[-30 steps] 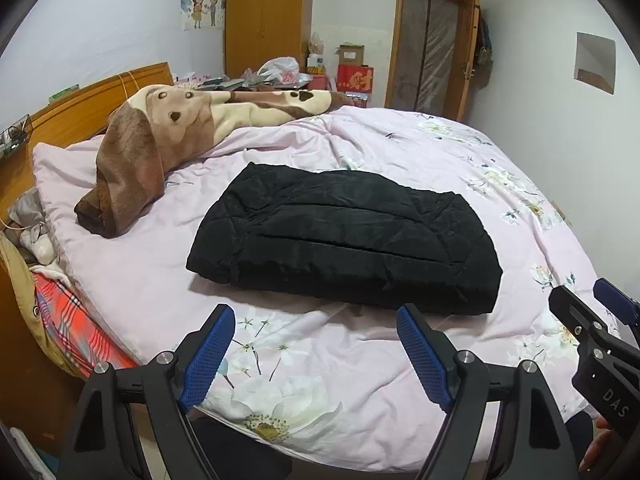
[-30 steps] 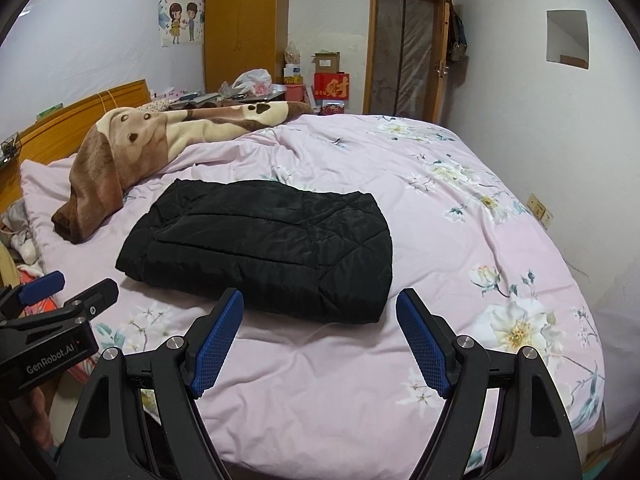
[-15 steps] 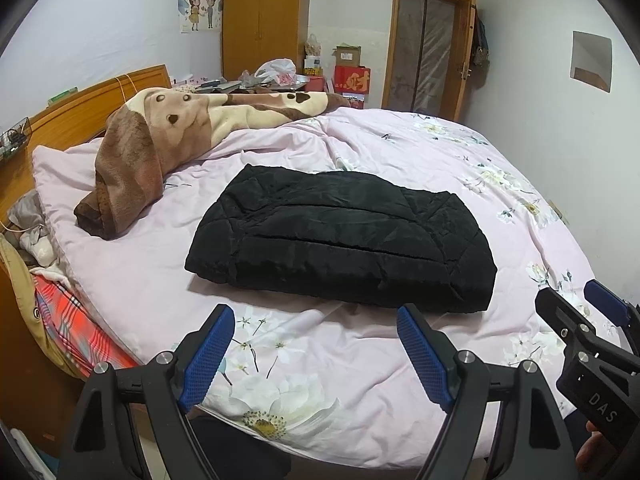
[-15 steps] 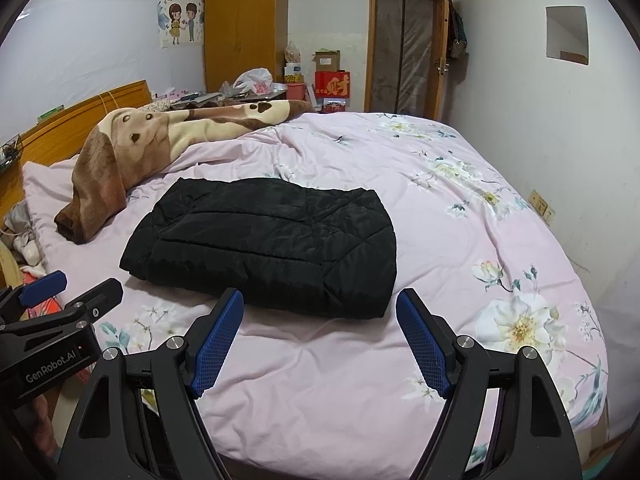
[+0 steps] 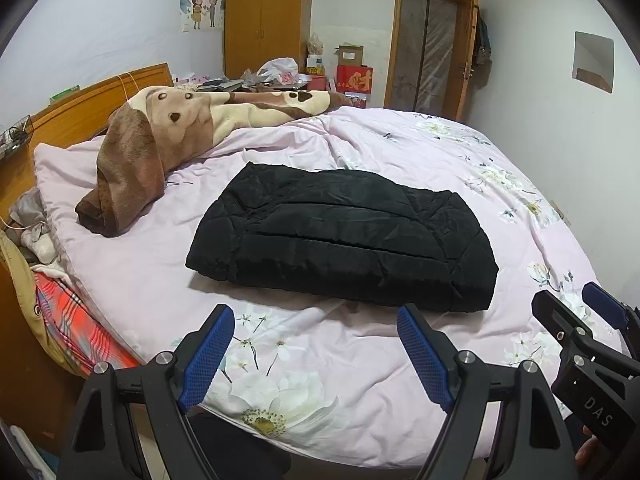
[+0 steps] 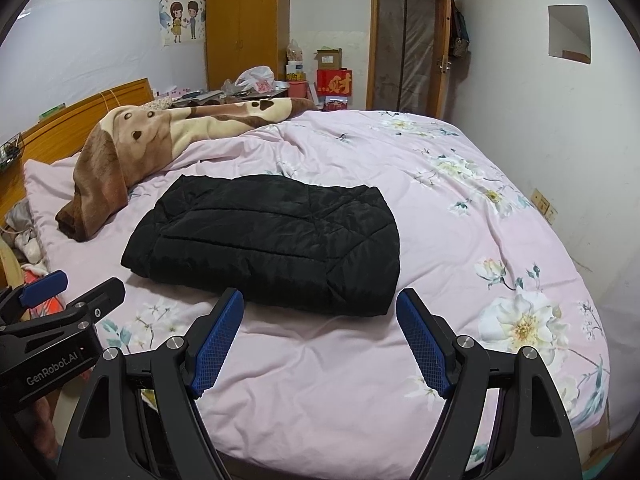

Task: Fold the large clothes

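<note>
A black quilted jacket [image 5: 344, 236] [image 6: 268, 244] lies folded into a flat rectangle on the pink floral bedspread [image 5: 320, 360] [image 6: 320, 380]. My left gripper [image 5: 316, 344] hangs open over the bed's near edge, short of the jacket, with nothing between its blue pads. My right gripper [image 6: 320, 332] is open too, its fingers just short of the jacket's near right corner, and holds nothing. In the left wrist view the right gripper [image 5: 576, 308] shows at the right edge. In the right wrist view the left gripper [image 6: 72, 284] shows at the left edge.
A brown and cream plush blanket [image 5: 160, 140] [image 6: 132, 144] is heaped at the bed's head by the wooden headboard [image 5: 80, 104]. Loose clothes [image 5: 52, 304] hang off the bed's left side. A wardrobe [image 6: 246, 28], boxes and a door [image 6: 404, 44] stand behind. A white wall runs along the right.
Both views shifted very slightly, so the jacket sits a touch higher in frame. The jacket has not moved and both grippers stay open.
</note>
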A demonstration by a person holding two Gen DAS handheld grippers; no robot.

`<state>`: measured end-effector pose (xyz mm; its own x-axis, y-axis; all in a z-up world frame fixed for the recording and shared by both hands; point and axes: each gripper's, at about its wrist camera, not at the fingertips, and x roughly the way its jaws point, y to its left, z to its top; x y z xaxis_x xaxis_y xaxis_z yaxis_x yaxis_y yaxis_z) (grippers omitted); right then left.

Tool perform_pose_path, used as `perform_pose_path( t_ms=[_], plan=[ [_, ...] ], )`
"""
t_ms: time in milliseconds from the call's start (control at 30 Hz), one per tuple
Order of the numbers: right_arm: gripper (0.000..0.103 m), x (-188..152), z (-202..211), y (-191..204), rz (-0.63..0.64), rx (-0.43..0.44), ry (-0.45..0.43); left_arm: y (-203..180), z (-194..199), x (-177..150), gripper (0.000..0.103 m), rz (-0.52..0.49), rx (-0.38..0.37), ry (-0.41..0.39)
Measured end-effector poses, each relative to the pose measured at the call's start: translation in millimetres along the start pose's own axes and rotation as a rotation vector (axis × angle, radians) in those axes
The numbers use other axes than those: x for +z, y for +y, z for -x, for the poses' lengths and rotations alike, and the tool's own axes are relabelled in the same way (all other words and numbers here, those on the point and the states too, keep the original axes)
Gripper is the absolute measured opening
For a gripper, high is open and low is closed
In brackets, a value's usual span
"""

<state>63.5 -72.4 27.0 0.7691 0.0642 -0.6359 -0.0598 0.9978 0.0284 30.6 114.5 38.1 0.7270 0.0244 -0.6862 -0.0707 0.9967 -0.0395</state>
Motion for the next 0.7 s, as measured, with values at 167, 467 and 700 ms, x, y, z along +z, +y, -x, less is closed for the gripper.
perform_pose_path(
  t_ms=[167, 467, 700],
  plan=[
    [0.079, -1.2, -0.6, -0.4, 0.0, 0.001, 0.003, 1.1, -0.4, -1.2, 0.083, 0.003, -0.003, 0.002],
    [0.079, -1.1, -0.8, -0.6, 0.0, 0.0, 0.004, -3.0, 1.9, -3.8, 0.083, -0.009, 0.003, -0.005],
    [0.079, -1.6, -0.9, -0.1, 0.0, 0.001, 0.005, -5.7, -0.8, -6.4, 0.083, -0.022, -0.002, 0.006]
  ],
)
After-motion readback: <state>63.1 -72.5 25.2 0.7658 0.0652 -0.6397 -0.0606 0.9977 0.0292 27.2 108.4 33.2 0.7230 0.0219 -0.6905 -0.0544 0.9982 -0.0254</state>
